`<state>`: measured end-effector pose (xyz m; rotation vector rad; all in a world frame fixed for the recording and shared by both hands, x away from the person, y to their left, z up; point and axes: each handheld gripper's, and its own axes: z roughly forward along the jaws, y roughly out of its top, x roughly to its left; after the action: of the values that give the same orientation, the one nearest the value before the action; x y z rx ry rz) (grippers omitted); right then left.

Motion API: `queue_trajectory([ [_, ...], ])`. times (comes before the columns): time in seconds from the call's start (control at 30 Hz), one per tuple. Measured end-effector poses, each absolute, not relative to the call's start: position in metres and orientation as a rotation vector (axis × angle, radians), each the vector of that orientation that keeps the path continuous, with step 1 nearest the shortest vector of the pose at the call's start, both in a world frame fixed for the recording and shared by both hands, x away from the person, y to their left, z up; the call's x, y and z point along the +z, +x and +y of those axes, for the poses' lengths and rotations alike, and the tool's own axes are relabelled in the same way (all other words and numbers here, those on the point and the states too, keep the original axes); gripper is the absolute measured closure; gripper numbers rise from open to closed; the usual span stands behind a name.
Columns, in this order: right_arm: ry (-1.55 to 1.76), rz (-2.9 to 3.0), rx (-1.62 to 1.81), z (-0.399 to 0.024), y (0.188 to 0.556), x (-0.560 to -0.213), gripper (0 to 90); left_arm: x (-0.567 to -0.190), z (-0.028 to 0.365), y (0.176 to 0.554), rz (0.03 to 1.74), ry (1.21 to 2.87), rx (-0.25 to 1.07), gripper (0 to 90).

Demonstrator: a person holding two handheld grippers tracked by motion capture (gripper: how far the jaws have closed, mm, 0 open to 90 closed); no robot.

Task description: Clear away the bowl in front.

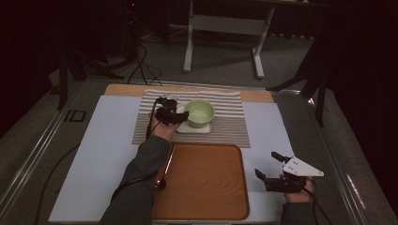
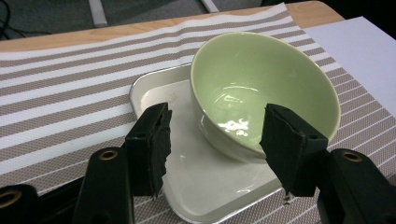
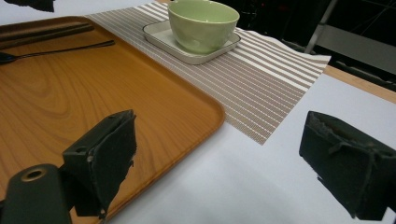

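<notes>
A pale green ceramic bowl (image 2: 264, 91) is sitting on a small white square plate (image 2: 154, 93) atop a brown-and-white striped placemat (image 1: 225, 124) at the table's far side. The left gripper (image 2: 215, 140) is hovering at the plate's left edge, jaws wide and gripping nothing — the bowl just beyond them. Near right, beside a wooden tray (image 1: 206, 183), the right gripper (image 1: 274, 164) is waiting — jaws wide, empty.

We see the bowl (image 1: 199, 112) on a small plate (image 1: 184, 125), both on the placemat (image 1: 225, 129) at the worktop's (image 1: 108, 150) far side. Nearer lies the tray (image 1: 206, 183), a spoon (image 1: 162, 180) along its left edge.
</notes>
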<state>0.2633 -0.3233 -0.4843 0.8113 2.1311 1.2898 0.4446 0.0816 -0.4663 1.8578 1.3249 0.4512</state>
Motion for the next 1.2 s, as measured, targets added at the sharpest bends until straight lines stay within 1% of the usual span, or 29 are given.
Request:
queue_trajectory([
  [0.17,0.812,2.130,1.289,-0.324,0.264,-0.484,10.6,-0.476,0.075,0.453,1.350,1.868,0.431,43.2],
  [0.37,0.810,2.130,1.292,-0.325,0.264,-0.484,10.6,-0.483,0.069,0.462,1.388,1.876,0.396,46.5],
  [0.57,0.810,2.127,1.295,-0.325,0.263,-0.484,10.6,-0.485,0.068,0.470,1.418,1.889,0.362,50.9],
  [0.6,0.810,2.126,1.296,-0.325,0.263,-0.484,10.6,-0.486,0.069,0.471,1.428,1.885,0.356,53.4],
  [0.67,0.811,2.126,1.297,-0.325,0.263,-0.484,10.6,-0.486,0.070,0.473,1.427,1.882,0.347,54.5],
  [0.93,0.812,2.126,1.299,-0.325,0.263,-0.484,10.6,-0.483,0.074,0.477,1.451,1.891,0.370,63.2],
  [1.2,0.810,2.127,1.299,-0.325,0.263,-0.484,10.6,-0.488,0.066,0.481,1.466,1.917,0.327,66.1],
])
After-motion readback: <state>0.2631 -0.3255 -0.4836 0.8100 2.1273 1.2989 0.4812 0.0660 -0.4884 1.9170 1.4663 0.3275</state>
